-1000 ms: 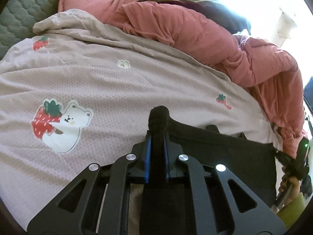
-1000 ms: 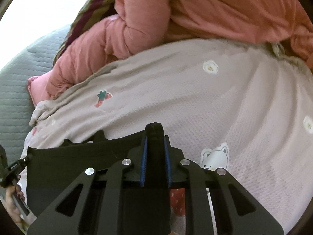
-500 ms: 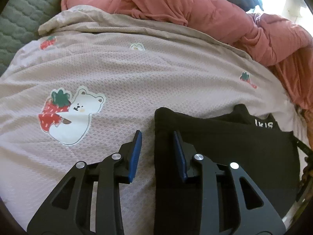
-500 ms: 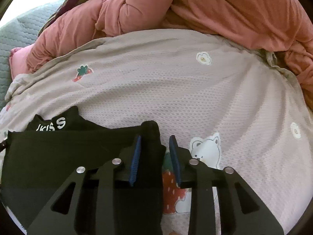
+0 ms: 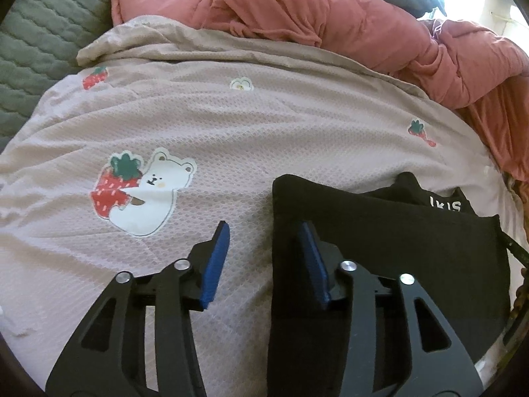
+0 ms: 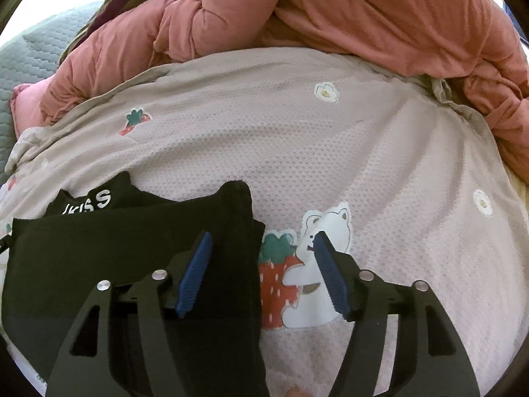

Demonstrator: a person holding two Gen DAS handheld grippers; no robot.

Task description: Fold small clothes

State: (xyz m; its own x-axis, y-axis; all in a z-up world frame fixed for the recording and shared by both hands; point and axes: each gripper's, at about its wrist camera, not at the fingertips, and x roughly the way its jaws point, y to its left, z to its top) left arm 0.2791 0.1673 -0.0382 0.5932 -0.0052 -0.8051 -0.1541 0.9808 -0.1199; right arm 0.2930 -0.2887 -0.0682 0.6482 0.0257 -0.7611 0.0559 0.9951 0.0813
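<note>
The left tool [image 5: 264,231] stood with its blue-padded fingers [image 5: 215,261] spread wide apart, gripping nothing. A black garment [image 5: 413,251] lay flat on the pale blanket [image 5: 264,125], its left edge running between the two fingers; the right finger lay over the cloth, the left over bare blanket. White lettering [image 5: 444,203] showed near the garment's far edge. A bear-and-strawberry print [image 5: 142,188] sat left of the tool. A pink quilt [image 5: 347,23] was bunched along the blanket's far side.
</note>
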